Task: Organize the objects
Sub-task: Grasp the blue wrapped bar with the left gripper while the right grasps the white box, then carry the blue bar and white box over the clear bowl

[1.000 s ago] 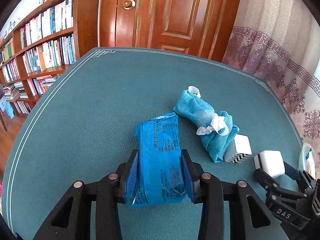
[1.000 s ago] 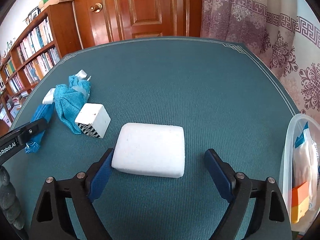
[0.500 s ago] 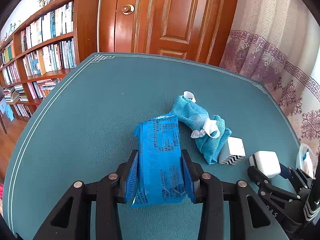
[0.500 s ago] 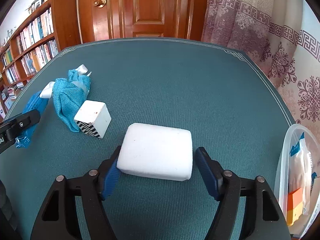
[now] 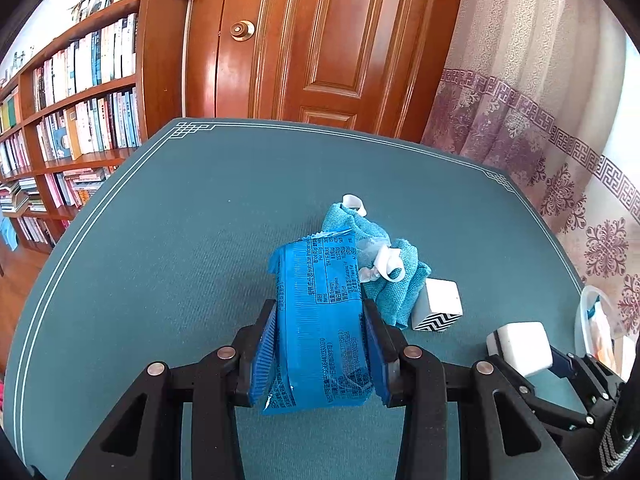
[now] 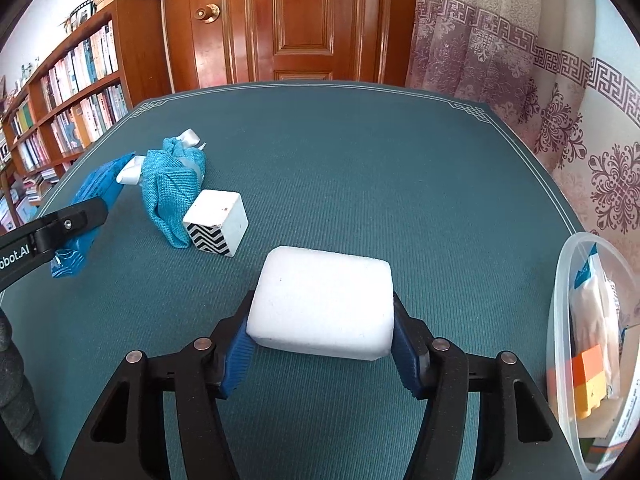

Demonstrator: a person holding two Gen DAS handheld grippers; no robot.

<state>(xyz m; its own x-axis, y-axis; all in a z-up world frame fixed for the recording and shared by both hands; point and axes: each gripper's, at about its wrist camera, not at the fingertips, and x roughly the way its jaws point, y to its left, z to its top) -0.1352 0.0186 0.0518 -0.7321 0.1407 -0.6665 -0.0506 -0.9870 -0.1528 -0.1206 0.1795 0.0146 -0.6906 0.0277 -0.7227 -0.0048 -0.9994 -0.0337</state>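
My left gripper [image 5: 320, 344] is shut on a blue snack packet [image 5: 320, 312] and holds it above the teal table [image 5: 180, 240]. My right gripper [image 6: 320, 340] is shut on a white foam block [image 6: 320, 300], also seen in the left wrist view [image 5: 520, 346]. A rolled teal cloth [image 6: 172, 188] with a white ribbon lies on the table, touching a white cube with a zigzag side [image 6: 216, 222]. In the left wrist view the cloth [image 5: 396, 276] and the cube [image 5: 438, 304] lie just right of the packet.
A clear plastic tub [image 6: 592, 344] with packets and an orange-yellow block stands at the table's right edge. A wooden door [image 6: 296, 20], a bookshelf [image 6: 72, 92] and curtains [image 6: 520, 60] stand beyond the table.
My right gripper has closed onto the white foam block. My left gripper has lifted the blue packet higher and moved a little right.
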